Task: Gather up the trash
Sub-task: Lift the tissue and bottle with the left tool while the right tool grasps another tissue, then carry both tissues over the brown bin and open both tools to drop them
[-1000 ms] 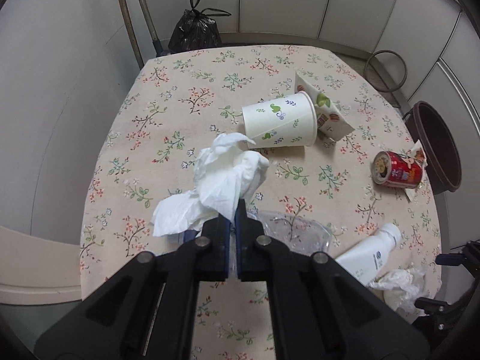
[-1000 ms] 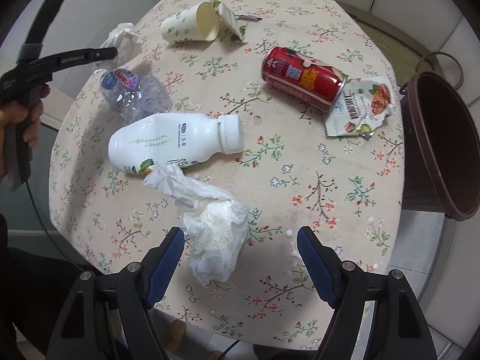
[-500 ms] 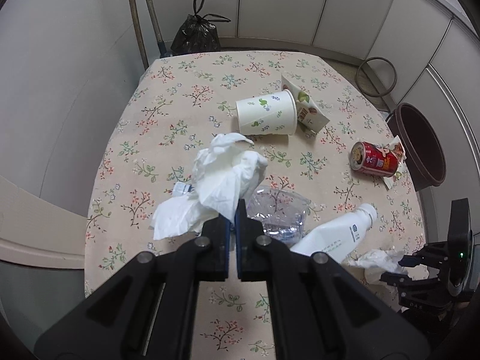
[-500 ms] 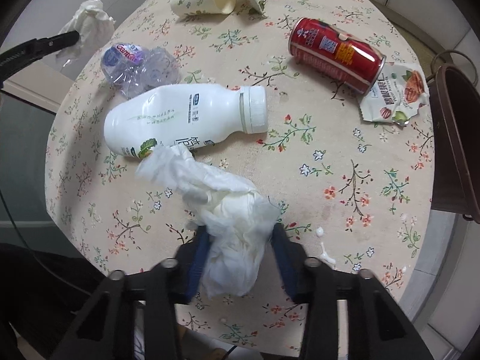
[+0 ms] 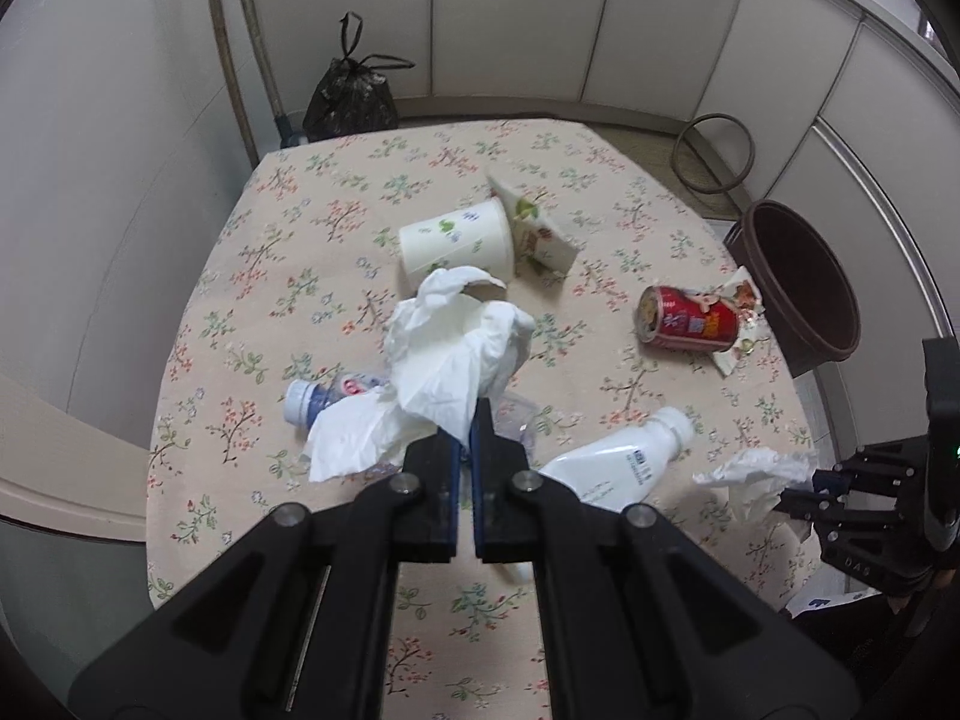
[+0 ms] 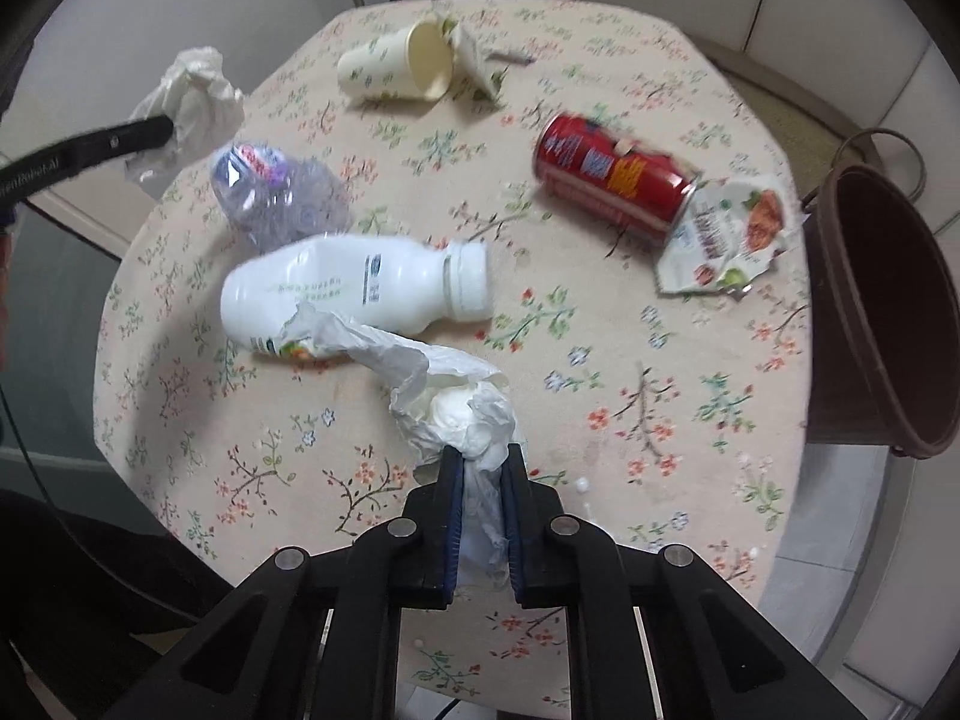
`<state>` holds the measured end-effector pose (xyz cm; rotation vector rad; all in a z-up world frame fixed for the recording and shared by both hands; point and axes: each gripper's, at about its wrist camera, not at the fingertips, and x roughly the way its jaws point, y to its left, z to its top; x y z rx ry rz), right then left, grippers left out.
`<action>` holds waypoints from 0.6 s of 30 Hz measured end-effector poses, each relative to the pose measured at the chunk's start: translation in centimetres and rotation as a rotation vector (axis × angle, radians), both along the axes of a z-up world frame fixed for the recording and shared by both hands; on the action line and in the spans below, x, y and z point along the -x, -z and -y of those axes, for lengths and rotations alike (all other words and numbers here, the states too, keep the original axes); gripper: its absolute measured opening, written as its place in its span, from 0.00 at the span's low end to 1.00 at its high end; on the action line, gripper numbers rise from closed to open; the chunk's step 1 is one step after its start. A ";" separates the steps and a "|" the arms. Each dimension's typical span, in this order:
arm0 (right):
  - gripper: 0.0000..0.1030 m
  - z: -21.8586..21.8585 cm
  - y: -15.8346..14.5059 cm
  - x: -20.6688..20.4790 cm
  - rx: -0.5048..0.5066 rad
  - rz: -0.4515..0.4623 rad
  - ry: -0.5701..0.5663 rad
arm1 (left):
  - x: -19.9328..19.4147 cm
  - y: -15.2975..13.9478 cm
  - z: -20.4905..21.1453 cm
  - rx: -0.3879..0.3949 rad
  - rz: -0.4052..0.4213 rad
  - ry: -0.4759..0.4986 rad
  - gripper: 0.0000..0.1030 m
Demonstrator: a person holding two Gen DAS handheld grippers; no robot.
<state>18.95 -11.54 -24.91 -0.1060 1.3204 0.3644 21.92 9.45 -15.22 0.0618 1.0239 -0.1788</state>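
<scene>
My left gripper [image 5: 467, 438] is shut on a crumpled white tissue [image 5: 444, 360] and holds it above the floral table [image 5: 336, 222]; that tissue also shows in the right wrist view [image 6: 192, 102]. My right gripper [image 6: 481, 468] is shut on a second white tissue [image 6: 462, 414] just above the table's near edge; this tissue also shows in the left wrist view [image 5: 756, 471]. On the table lie a white milk bottle [image 6: 354, 288], a crushed clear bottle [image 6: 276, 195], a red can [image 6: 612, 177], a snack wrapper [image 6: 726, 234] and a paper cup [image 6: 396, 69].
A brown waste bin [image 6: 876, 312] stands on the floor off the table's right edge, also seen in the left wrist view [image 5: 798, 282]. A tied black bag [image 5: 351, 102] sits by the far wall. A torn carton piece [image 5: 540, 234] lies beside the cup.
My right gripper went from open around the second tissue to shut on it and has lifted it slightly. My left gripper rose higher with its tissue.
</scene>
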 end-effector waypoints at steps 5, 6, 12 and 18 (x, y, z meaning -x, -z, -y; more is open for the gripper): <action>0.12 1.9 -3.1 -0.6 -0.029 0.069 0.049 | 0.5 -2.0 2.9 0.012 0.054 0.052 0.03; 0.12 2.5 -3.9 -0.7 -0.040 0.085 0.061 | 0.6 -2.5 3.8 0.013 0.068 0.067 0.03; 0.12 5.4 -7.5 -1.9 -0.090 0.163 0.144 | 1.1 -4.5 7.4 0.048 0.113 0.123 0.04; 0.12 9.6 -10.4 -2.6 -0.097 0.244 0.243 | 1.2 -6.4 11.5 0.071 0.159 0.178 0.04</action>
